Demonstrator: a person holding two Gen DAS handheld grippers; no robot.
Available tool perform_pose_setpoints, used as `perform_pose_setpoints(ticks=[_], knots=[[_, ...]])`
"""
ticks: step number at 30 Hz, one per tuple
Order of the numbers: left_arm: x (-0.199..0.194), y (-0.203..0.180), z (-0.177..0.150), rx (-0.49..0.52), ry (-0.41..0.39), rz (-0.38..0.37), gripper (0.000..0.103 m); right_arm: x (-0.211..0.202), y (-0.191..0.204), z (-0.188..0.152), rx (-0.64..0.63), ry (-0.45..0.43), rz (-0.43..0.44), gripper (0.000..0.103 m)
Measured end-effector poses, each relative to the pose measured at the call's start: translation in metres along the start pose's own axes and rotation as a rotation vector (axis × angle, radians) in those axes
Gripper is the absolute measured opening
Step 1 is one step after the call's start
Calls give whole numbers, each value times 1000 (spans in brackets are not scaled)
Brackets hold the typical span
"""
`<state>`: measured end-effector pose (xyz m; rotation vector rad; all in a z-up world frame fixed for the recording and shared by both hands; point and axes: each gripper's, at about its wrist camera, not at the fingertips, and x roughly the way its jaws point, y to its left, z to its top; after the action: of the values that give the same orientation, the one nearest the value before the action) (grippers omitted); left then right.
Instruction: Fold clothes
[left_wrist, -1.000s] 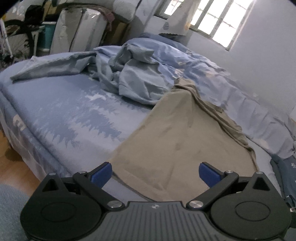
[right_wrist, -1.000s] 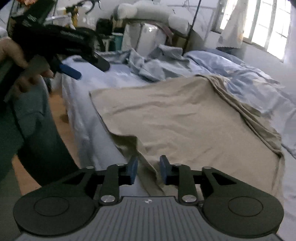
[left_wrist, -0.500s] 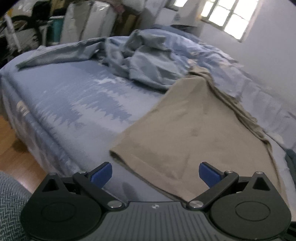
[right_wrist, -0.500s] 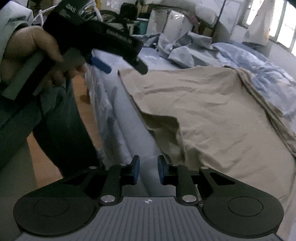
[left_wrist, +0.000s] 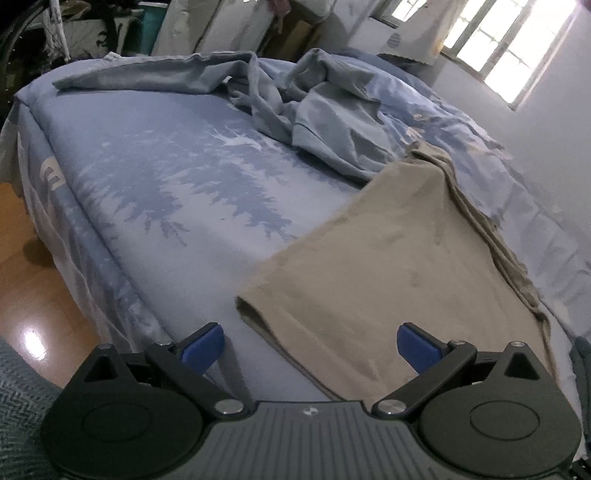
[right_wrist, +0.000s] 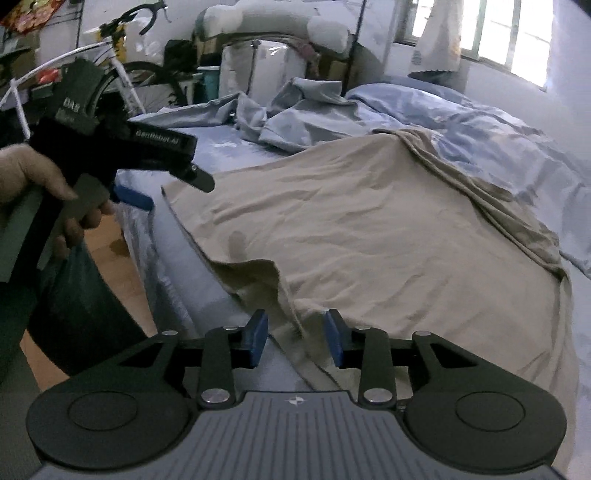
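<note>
- The bed (left_wrist: 155, 192) carries the tan garment (right_wrist: 369, 229), spread flat along its near edge, its long axis running away toward the crumpled blue bedding (left_wrist: 332, 122).
- The right tool (right_wrist: 295, 341) sits at the garment's raised near hem; its jaws are narrow, have just been opening, and a fold stands between them unpinched.
- The left tool (left_wrist: 310, 347) stands wide and empty above the near-left corner.
- Only the right view shows the person's hand (right_wrist: 40, 188) and the lifted hem.
</note>
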<state>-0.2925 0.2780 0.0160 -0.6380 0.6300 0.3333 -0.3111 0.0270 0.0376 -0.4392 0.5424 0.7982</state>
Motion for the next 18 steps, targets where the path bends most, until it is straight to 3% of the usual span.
perform_pose_setpoints(ticks=[12,18], knots=[[13,5,1,-26,12,2,103,1,-5,5,56,-8,-35,35],[14,15,4,-99,7,-43,103,1,0,8,66,-13,-33,35]])
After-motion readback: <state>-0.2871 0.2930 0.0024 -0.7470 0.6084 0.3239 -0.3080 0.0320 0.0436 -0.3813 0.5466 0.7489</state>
